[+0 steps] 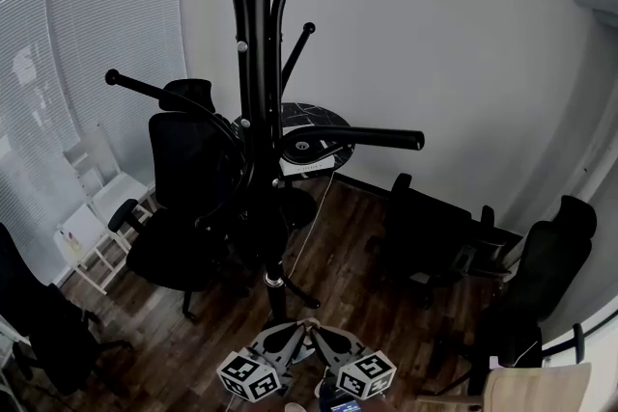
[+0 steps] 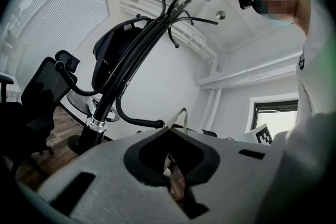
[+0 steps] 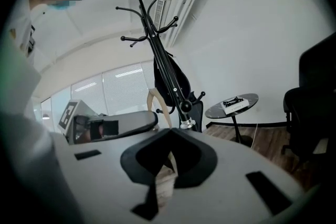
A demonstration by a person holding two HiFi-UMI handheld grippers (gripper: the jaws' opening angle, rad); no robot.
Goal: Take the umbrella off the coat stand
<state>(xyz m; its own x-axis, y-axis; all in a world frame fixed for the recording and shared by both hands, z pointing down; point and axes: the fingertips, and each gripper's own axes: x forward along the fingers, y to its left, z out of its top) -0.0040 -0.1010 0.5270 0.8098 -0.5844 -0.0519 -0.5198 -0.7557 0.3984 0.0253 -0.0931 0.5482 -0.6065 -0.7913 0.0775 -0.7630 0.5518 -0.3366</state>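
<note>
Well ahead of left gripper (image 2: 168, 128) and right gripper (image 3: 170, 132), both closed: umbrella (image 3: 169, 79) on coat stand (image 3: 150, 23).

Find the tall black metal coat stand (image 1: 256, 111) mid-floor, with the round dark pedestal table (image 1: 319, 116) just behind it and a flat white box (image 3: 234, 103) on that table. Find one black mesh office chair (image 1: 183, 198) left of the stand, another black office chair (image 1: 425, 236) to its right, near the wall.
</note>
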